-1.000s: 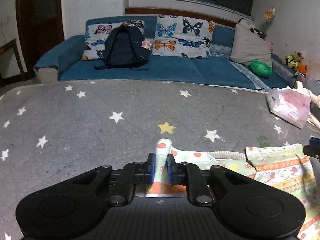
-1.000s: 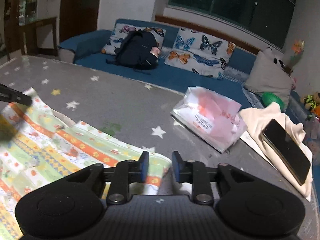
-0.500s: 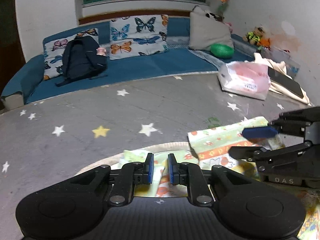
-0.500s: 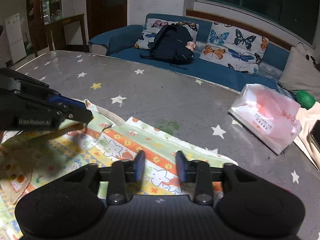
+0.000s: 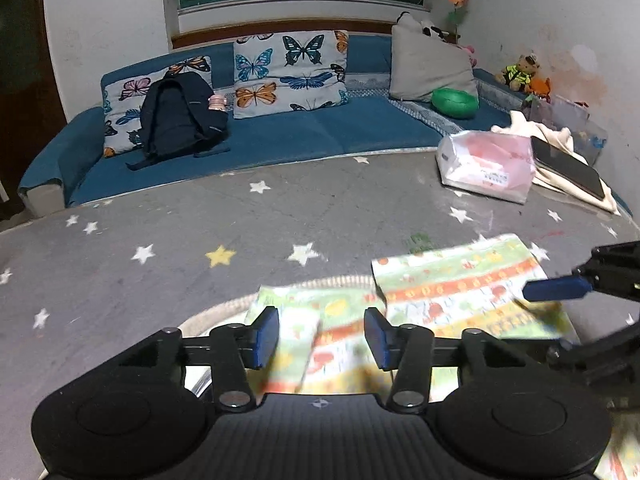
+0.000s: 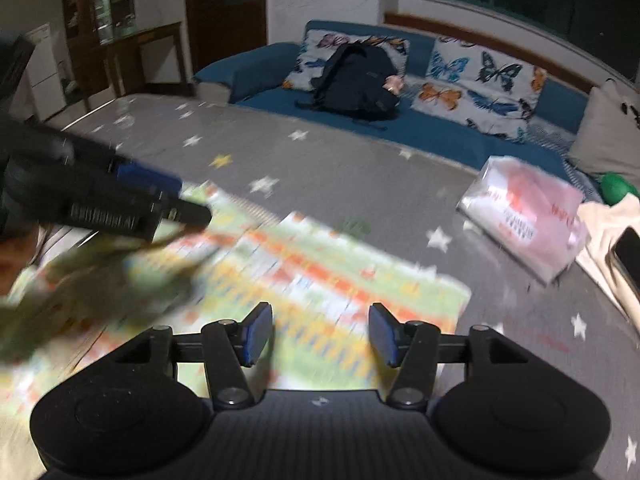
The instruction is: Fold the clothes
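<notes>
your left gripper (image 5: 322, 336) has just been opening and stands released, the printed garment (image 5: 452, 300) lying loose on the starred mat (image 5: 168, 280) between its pads. lift it clear before you smooth the fold. your right gripper (image 6: 320, 334) has also let go over the cloth's right part. only the right view shows the cabinet (image 6: 100, 20); only the left shows the teddy bear (image 5: 520, 72).

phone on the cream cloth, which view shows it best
The left wrist view. There the phone lies whole, in focus, on the cream cloth behind the pink bag. The right wrist view shows only a dark sliver of it, cut by the right frame edge.
</notes>
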Tool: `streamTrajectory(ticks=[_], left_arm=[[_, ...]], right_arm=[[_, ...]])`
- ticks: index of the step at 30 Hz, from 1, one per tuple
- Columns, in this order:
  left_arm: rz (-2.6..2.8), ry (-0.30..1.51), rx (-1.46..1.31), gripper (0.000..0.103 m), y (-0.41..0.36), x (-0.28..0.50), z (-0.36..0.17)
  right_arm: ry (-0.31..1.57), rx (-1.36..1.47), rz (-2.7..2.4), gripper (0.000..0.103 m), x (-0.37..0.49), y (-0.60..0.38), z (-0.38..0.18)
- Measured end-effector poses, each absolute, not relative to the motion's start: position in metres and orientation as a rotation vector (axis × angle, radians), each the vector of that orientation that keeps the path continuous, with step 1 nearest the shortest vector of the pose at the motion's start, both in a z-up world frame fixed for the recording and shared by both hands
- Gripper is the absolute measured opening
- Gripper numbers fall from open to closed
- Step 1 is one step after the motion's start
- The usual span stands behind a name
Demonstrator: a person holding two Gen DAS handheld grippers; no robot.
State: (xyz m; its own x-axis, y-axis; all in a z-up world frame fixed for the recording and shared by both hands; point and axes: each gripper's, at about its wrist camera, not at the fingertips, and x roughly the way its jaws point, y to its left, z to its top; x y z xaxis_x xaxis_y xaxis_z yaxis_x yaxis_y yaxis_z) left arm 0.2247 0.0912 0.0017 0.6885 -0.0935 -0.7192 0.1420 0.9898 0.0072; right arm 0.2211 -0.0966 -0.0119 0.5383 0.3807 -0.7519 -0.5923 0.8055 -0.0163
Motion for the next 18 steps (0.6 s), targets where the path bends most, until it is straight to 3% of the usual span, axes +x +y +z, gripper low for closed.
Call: streamTrajectory(ticks=[11, 18], left_arm=[[-0.174, 0.835, 0.155, 0.055, 0.070, 0.109, -0.006], [-0.167, 0.838, 0.084, 0.041, 0.072, 0.047, -0.022]], right_arm=[[0.799, -0.384, 0.675, 0.058, 0.114, -0.091, -0.010], [0.776, -0.407, 0.696, 0.060, 0.063, -0.087, -0.021]])
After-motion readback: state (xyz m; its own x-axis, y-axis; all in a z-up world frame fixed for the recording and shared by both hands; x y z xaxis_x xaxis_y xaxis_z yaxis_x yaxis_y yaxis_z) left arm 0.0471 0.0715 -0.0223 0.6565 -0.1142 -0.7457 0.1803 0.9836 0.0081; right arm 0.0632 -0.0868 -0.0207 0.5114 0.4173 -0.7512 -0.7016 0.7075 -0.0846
